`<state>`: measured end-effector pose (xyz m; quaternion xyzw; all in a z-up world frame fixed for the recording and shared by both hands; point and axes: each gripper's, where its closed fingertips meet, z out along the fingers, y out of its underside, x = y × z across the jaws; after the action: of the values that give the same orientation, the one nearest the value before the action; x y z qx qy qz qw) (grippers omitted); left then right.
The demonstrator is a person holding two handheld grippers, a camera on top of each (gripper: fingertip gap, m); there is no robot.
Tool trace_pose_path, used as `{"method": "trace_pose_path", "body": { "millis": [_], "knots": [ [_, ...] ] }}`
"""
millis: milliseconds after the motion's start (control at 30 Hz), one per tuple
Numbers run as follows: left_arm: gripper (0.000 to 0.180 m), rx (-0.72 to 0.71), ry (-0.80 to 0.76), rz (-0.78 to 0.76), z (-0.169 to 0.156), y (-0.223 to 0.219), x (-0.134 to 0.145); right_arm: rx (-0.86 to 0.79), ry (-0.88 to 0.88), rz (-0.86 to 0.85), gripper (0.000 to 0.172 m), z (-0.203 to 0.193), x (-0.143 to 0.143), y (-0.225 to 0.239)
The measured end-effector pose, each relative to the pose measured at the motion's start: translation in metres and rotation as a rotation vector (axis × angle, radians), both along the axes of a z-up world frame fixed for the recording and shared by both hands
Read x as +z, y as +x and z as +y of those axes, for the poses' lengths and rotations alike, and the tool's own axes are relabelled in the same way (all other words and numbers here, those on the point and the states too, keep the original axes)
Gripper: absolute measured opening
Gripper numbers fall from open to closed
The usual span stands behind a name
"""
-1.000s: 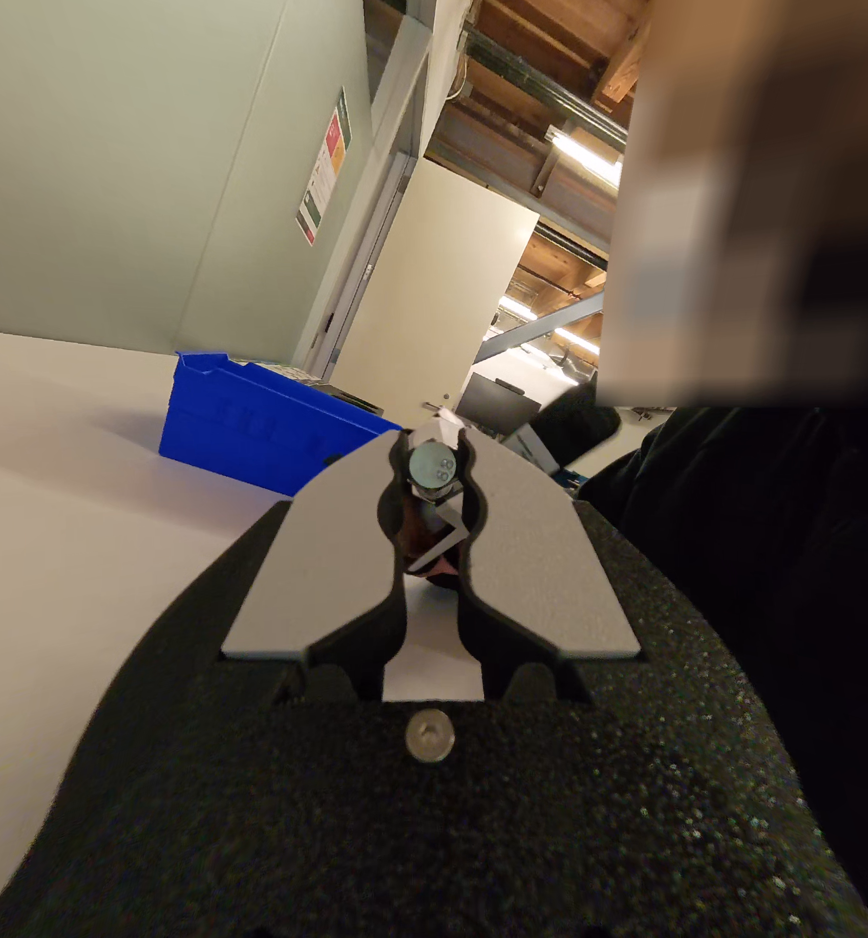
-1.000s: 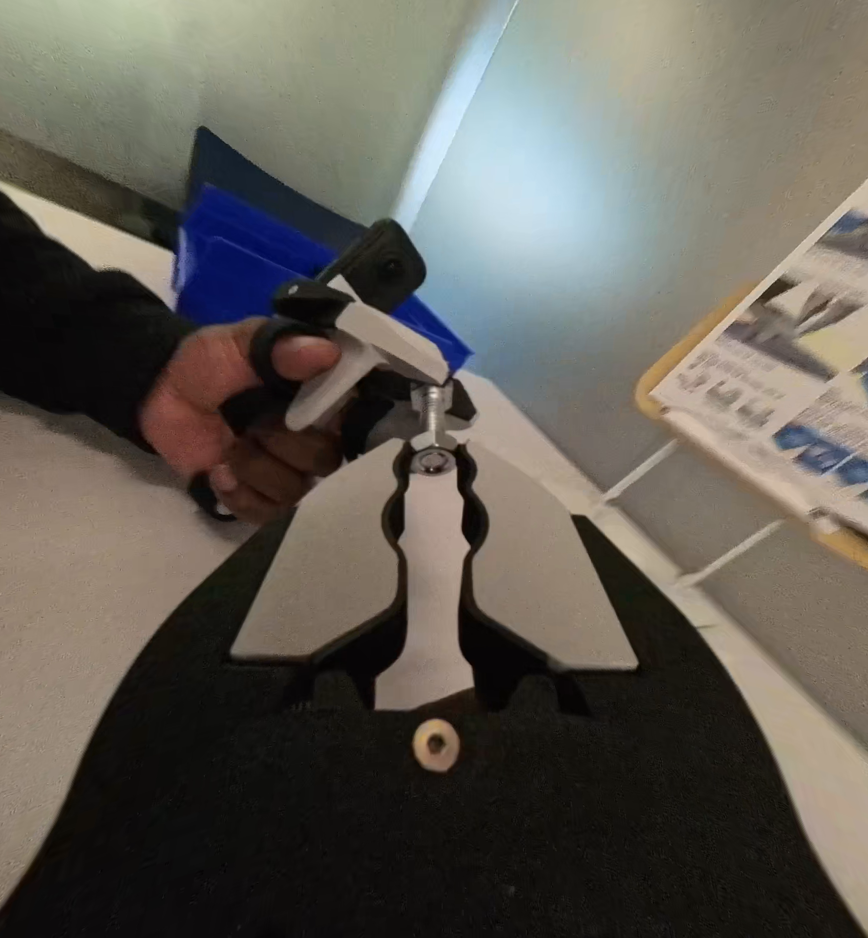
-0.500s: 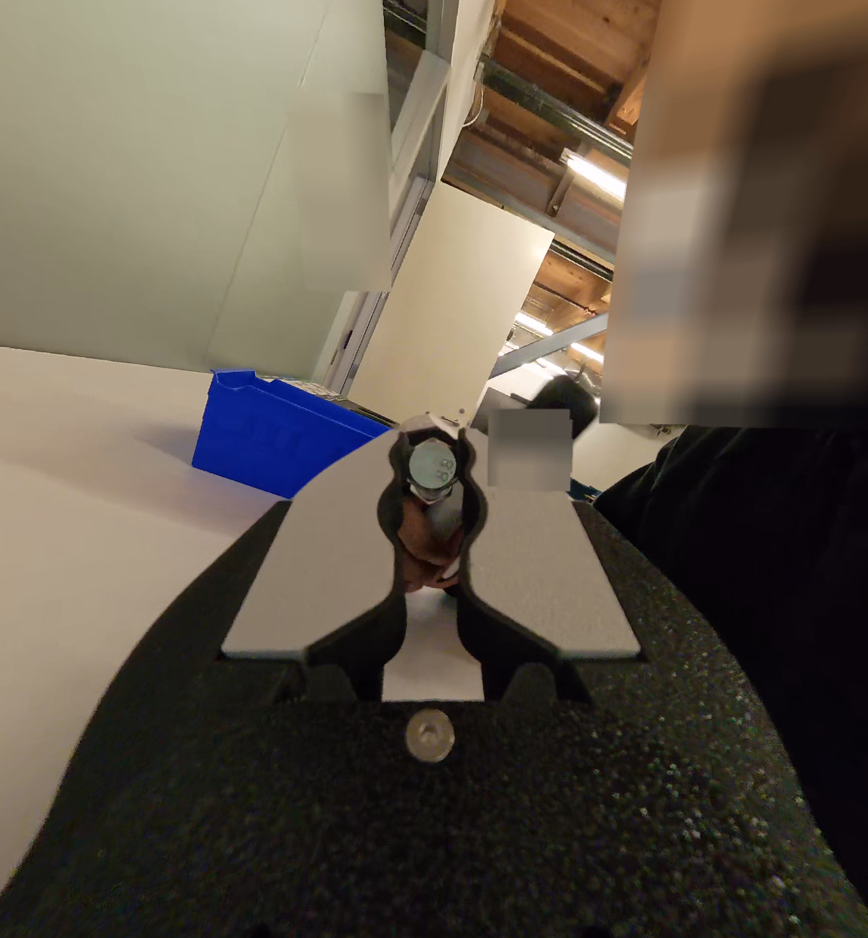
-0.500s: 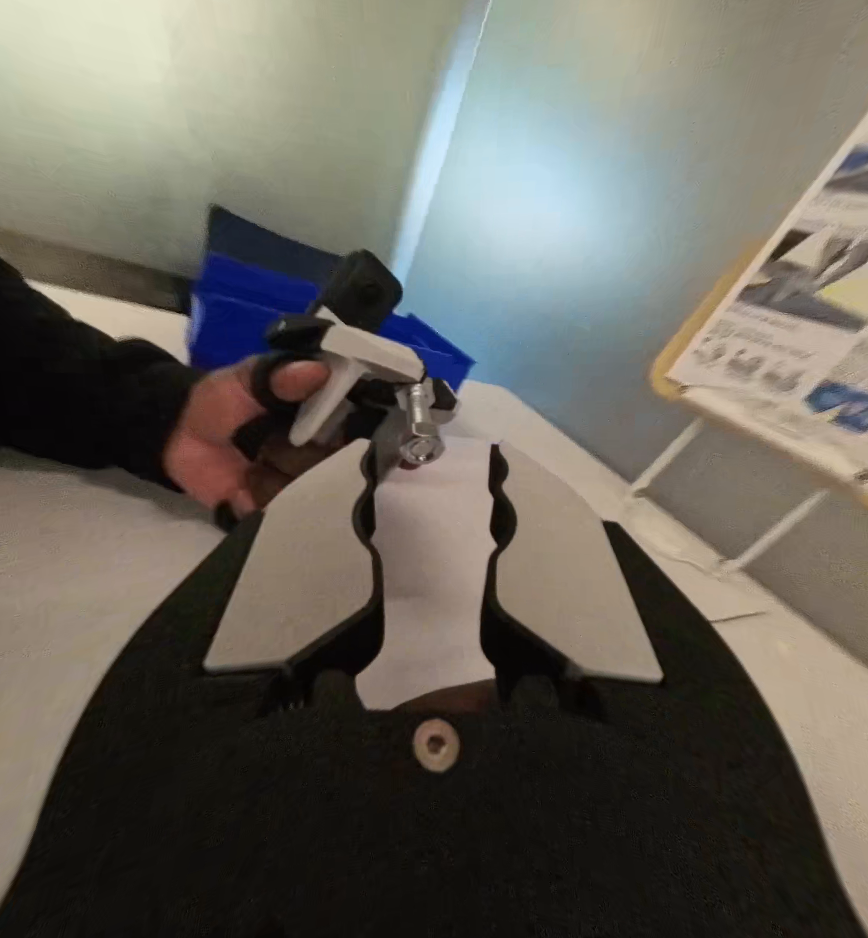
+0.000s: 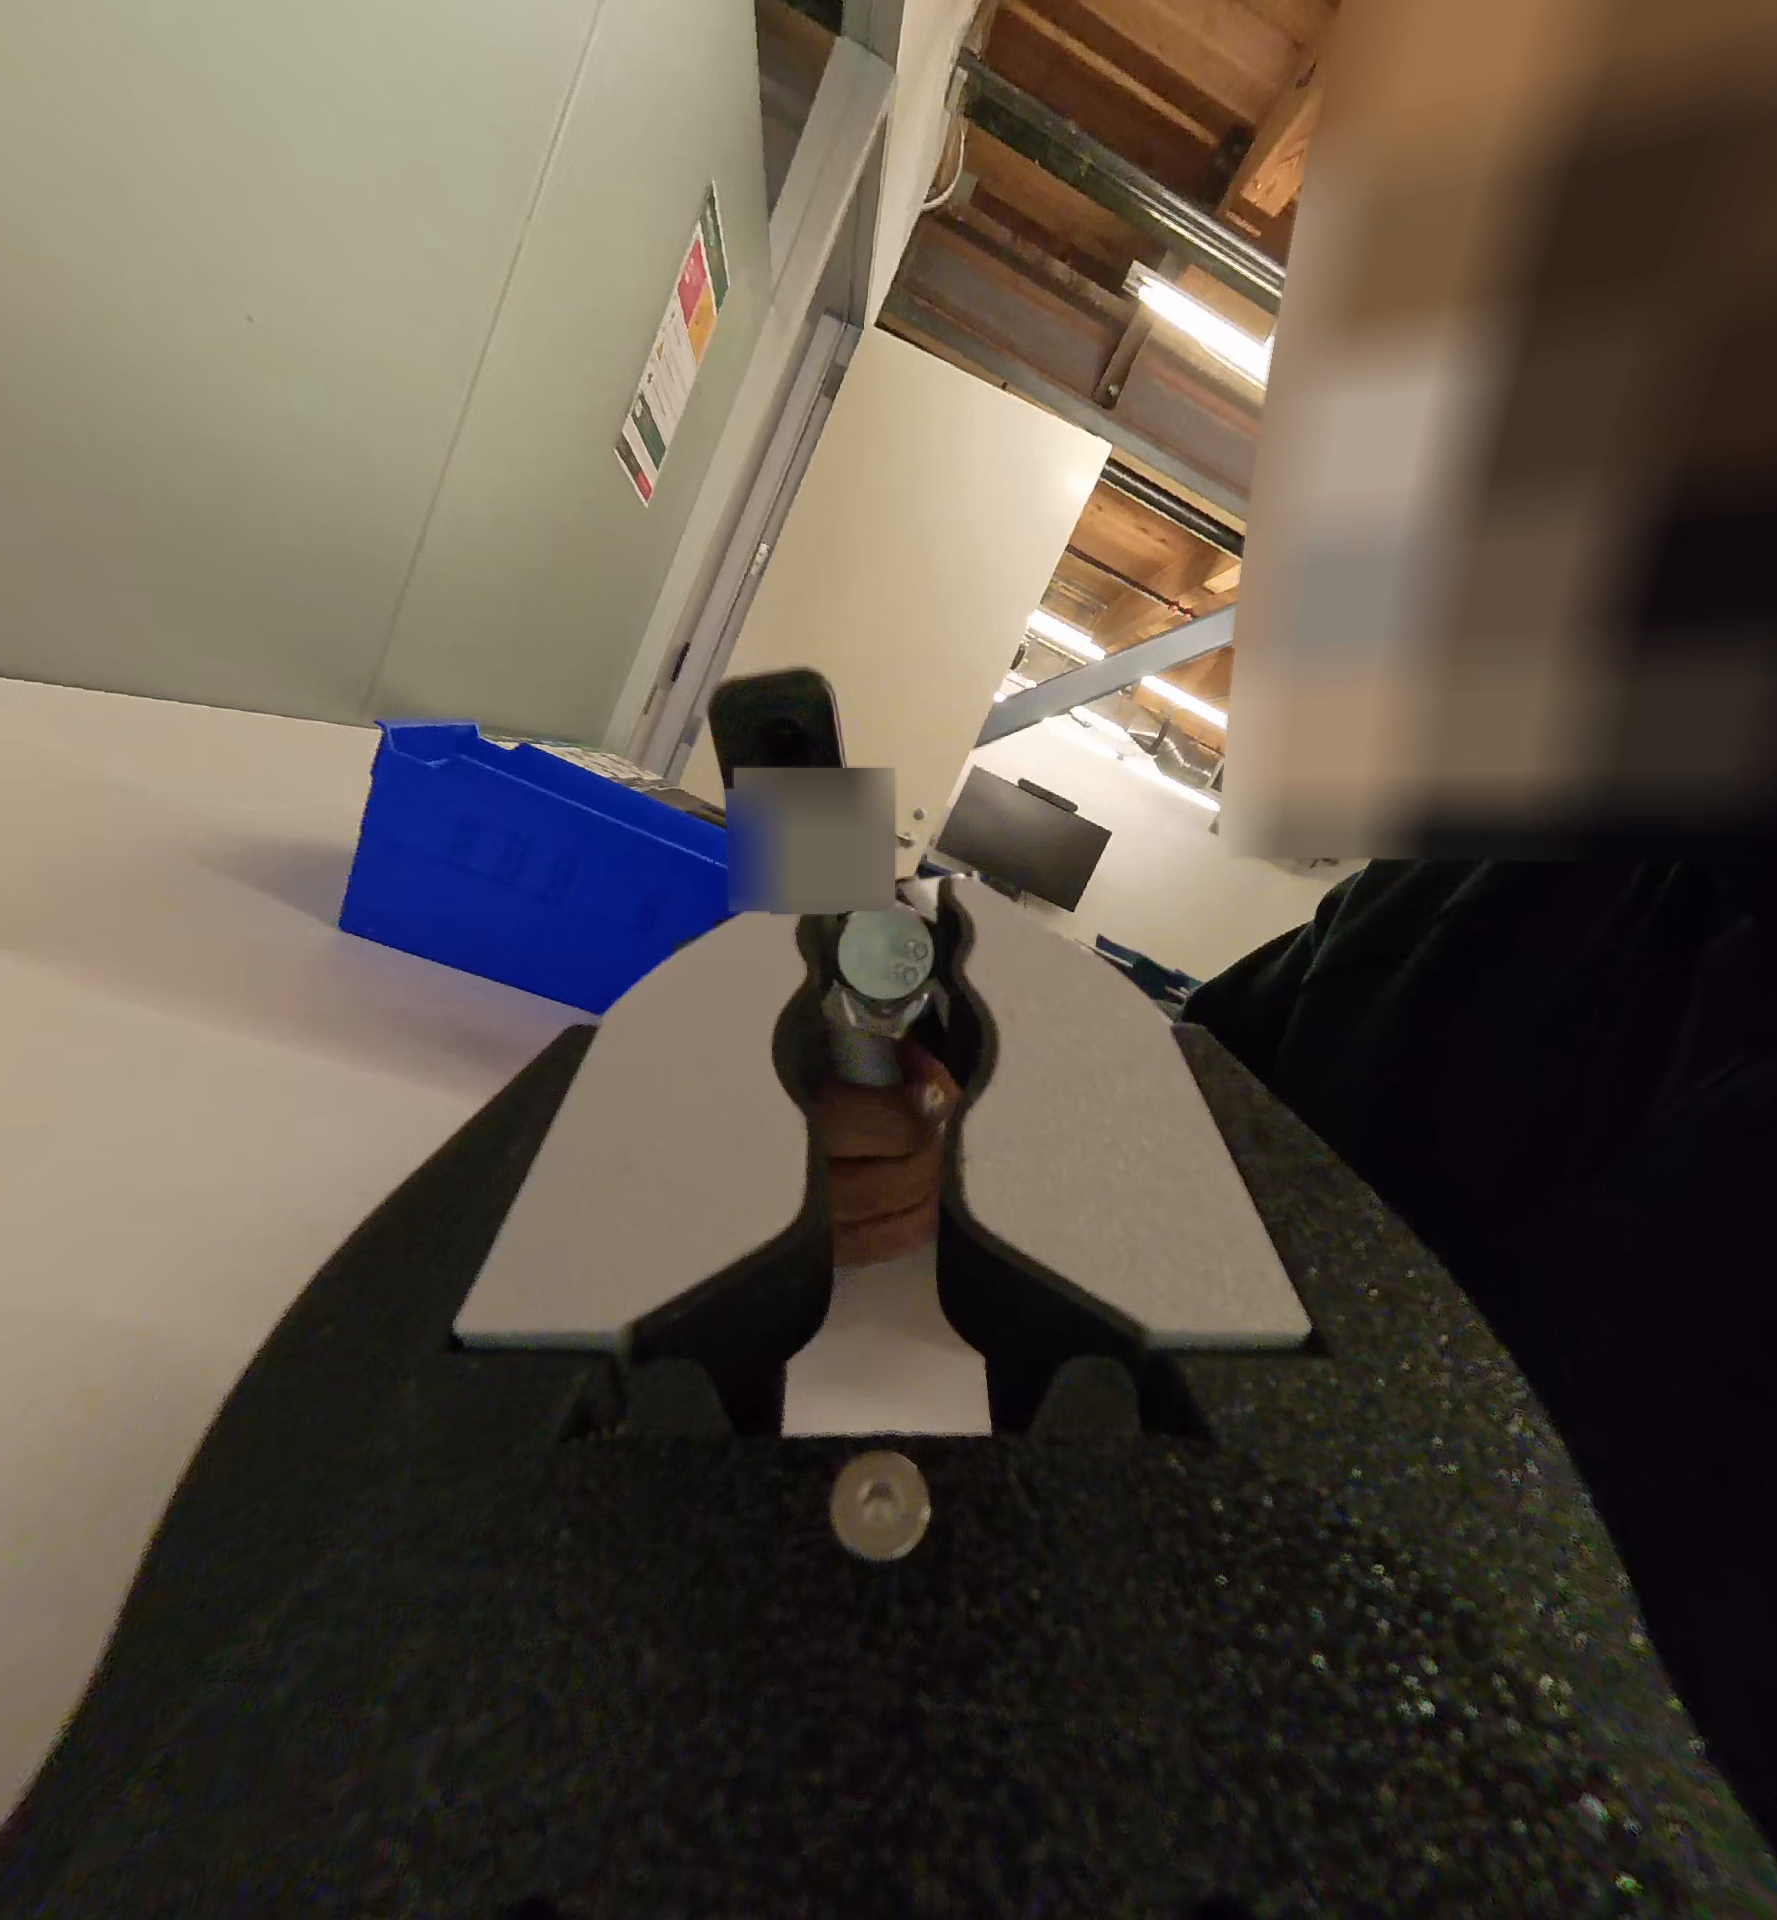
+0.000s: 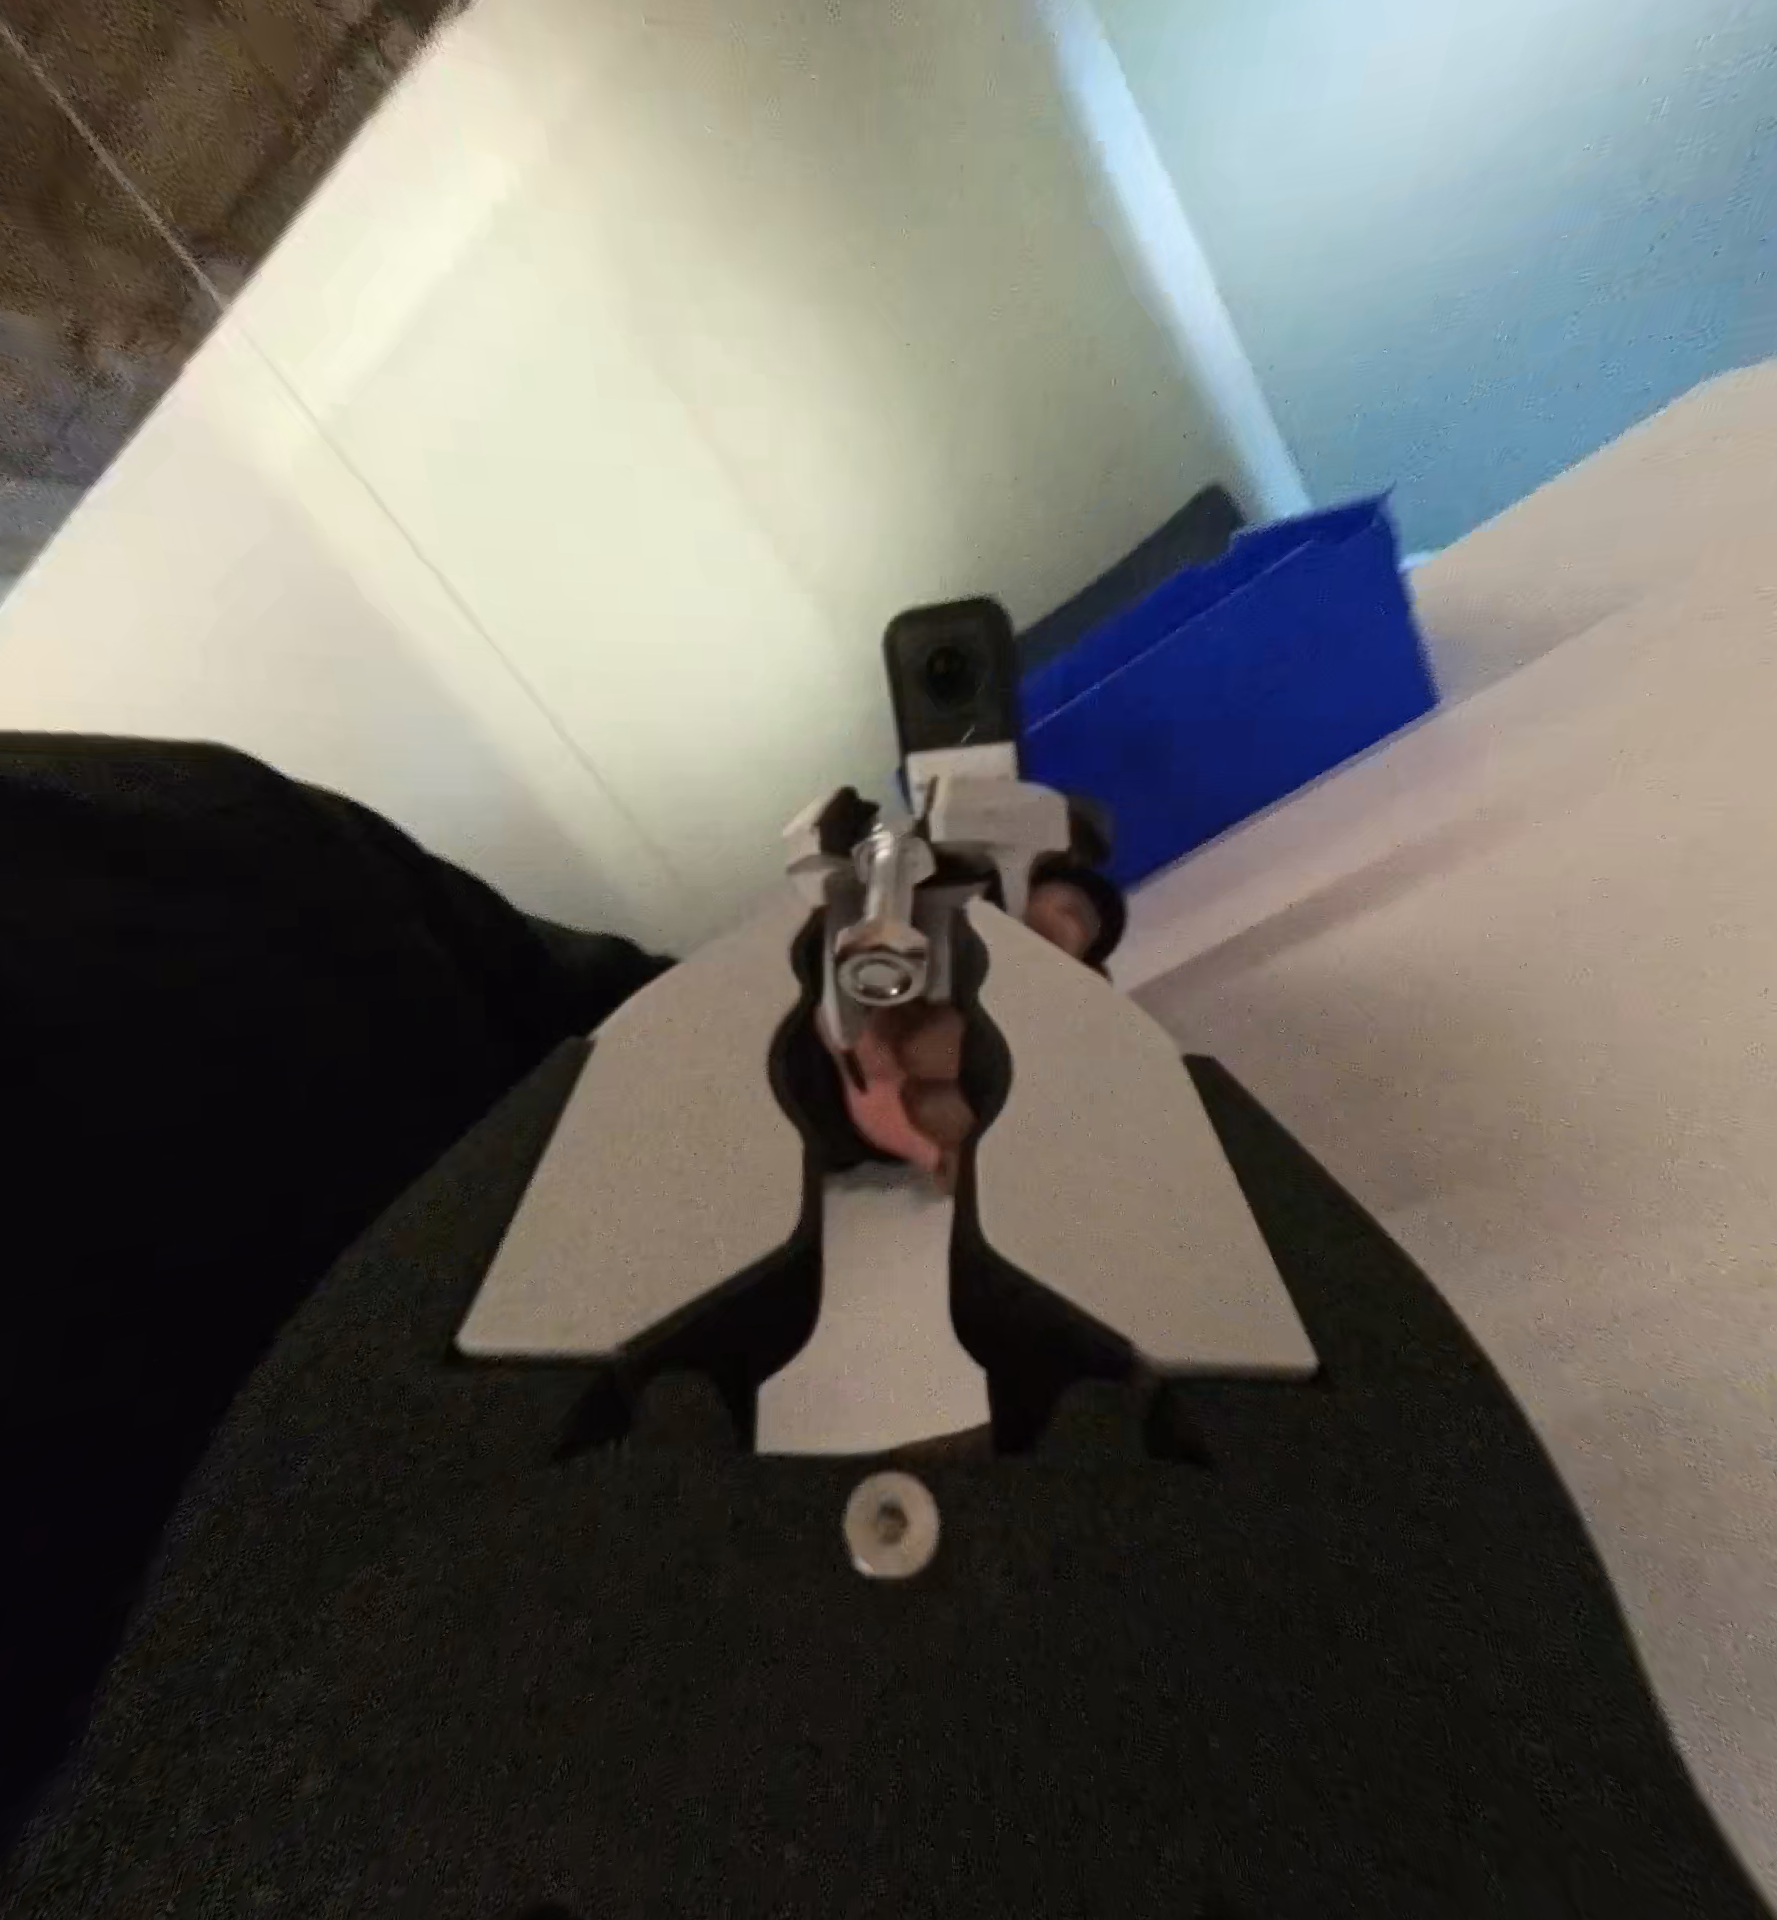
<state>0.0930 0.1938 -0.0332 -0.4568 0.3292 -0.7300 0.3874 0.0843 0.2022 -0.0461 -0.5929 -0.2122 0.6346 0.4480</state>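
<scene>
left claw (image 5: 879, 961) clamped on the bolt (image 5: 876, 961) head | right claw (image 6: 889, 977) closed round the nut (image 6: 879, 977) on its far end | both up in front of the blue bin (image 5: 510, 873) | nut already on the threads, can't tell how far

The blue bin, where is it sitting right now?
In the left wrist view the blue bin sits on the white table, left of and beyond the left gripper, in front of the pale grey wall.
</scene>
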Motion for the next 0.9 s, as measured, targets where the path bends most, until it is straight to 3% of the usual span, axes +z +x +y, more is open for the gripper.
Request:
{"method": "trace_pose_path", "body": {
  "millis": [33, 200, 333, 367, 433, 500, 633, 700, 767, 900],
  "knots": [
    [0.017, 0.013, -0.012, -0.011, 0.003, -0.002, 0.001, -0.087, 0.063, -0.019, 0.034, 0.006, 0.000, 0.005],
    [0.017, 0.031, -0.089, -0.043, 0.014, -0.009, 0.003, -0.469, 0.703, -0.438, 0.044, 0.006, 0.002, 0.008],
    [0.017, 0.003, -0.092, -0.030, 0.008, -0.004, 0.002, -0.572, 0.932, -0.641, 0.046, 0.001, -0.009, -0.004],
    [0.017, -0.008, -0.093, -0.027, 0.006, -0.003, 0.001, -0.579, 0.948, -0.668, 0.043, 0.001, -0.011, -0.006],
    [0.018, -0.019, -0.077, -0.010, 0.001, 0.001, 0.000, -0.580, 0.951, -0.642, 0.019, -0.004, -0.007, -0.006],
    [0.018, -0.026, -0.051, -0.024, -0.002, 0.000, 0.002, -0.495, 0.831, -0.567, 0.019, -0.007, -0.004, -0.008],
    [0.017, -0.007, -0.021, -0.006, 0.000, -0.002, 0.001, -0.138, 0.191, -0.205, 0.019, -0.006, -0.006, -0.011],
    [0.017, 0.006, 0.002, 0.012, 0.000, -0.001, -0.001, 0.008, -0.034, -0.035, 0.019, -0.006, -0.004, -0.009],
    [0.017, 0.014, -0.003, 0.013, 0.001, 0.000, -0.001, -0.003, -0.013, -0.020, 0.020, -0.004, -0.006, -0.008],
    [0.017, 0.026, -0.079, -0.027, 0.011, -0.006, 0.002, -0.304, 0.466, -0.380, 0.042, 0.002, -0.014, -0.006]
  ]
}}
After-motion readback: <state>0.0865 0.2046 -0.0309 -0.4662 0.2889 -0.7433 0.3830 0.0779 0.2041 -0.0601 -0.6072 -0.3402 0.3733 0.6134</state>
